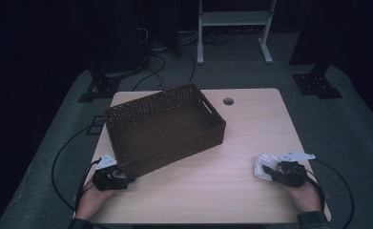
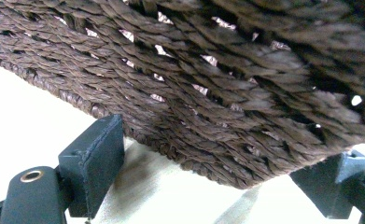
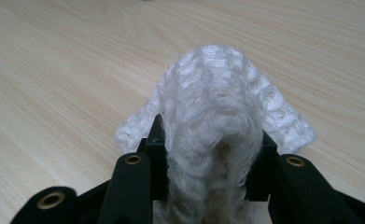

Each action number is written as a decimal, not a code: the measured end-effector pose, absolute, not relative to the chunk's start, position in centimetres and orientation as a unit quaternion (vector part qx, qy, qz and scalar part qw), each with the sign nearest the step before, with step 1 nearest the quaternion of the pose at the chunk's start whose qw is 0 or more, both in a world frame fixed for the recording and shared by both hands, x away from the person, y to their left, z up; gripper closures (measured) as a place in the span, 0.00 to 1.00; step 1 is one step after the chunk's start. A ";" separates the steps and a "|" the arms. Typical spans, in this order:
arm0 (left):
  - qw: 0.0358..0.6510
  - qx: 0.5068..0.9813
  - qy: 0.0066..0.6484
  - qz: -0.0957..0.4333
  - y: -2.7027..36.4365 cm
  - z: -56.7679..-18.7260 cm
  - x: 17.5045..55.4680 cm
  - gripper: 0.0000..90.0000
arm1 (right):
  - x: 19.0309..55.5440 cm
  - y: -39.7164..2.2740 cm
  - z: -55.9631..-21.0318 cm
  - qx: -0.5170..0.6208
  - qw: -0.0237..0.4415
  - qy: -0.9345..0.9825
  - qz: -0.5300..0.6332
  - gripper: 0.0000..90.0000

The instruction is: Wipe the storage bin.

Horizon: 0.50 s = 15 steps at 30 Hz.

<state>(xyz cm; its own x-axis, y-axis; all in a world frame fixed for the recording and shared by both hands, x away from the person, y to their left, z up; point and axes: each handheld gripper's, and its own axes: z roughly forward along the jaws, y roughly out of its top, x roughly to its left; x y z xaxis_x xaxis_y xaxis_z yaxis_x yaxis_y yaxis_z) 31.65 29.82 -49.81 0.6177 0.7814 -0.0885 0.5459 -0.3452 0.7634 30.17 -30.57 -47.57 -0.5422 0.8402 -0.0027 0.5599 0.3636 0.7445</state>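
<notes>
A dark brown wicker basket stands askew on the left half of the pale wooden table; nothing shows inside it. My left gripper is at its near left corner. In the left gripper view that rounded corner sits between the wide-set jaws, and both jaws touch the weave, so my left gripper is shut on it. Near the table's right front edge my right gripper is shut on a white knitted cloth. The bunched cloth bulges out past my right gripper and droops onto the table.
A round cable hole lies in the tabletop behind the basket. Beyond the table stand a white metal frame and black stand bases on the grey floor. Cables trail over the floor at the left.
</notes>
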 end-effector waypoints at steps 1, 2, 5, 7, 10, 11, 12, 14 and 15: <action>0.398 0.807 0.411 0.148 29.8 -49.8 31.7 0.17 | 30.2 -30.6 -47.6 0.436 0.196 0.803 0.356 0.68; 0.398 0.806 0.412 0.148 29.8 -49.8 31.6 0.17 | 30.2 -30.6 -47.7 0.436 0.197 0.804 0.354 0.67; 0.398 0.806 0.413 0.148 29.8 -49.8 31.6 0.17 | 30.3 -30.6 -47.8 0.438 0.195 0.802 0.356 0.67; 0.398 0.806 0.413 0.148 29.8 -49.8 31.6 0.17 | 30.3 -30.6 -47.8 0.437 0.196 0.802 0.356 0.67; 0.396 0.806 0.415 0.146 29.8 -49.7 31.6 0.17 | 30.3 -30.6 -47.9 0.436 0.196 0.803 0.355 0.67; 0.393 0.808 0.416 0.143 29.8 -49.7 31.6 0.17 | 30.3 -30.6 -47.9 0.437 0.196 0.803 0.356 0.67; 0.388 0.813 0.412 0.140 29.8 -49.5 31.6 0.17 | 30.3 -30.6 -47.9 0.437 0.196 0.802 0.356 0.67; 0.389 0.814 0.409 0.139 29.9 -49.4 31.5 0.19 | 30.2 -30.6 -47.9 0.437 0.196 0.802 0.356 0.67; 0.399 0.813 0.401 0.141 30.1 -48.9 31.1 0.23 | 30.2 -30.6 -47.9 0.437 0.197 0.803 0.355 0.67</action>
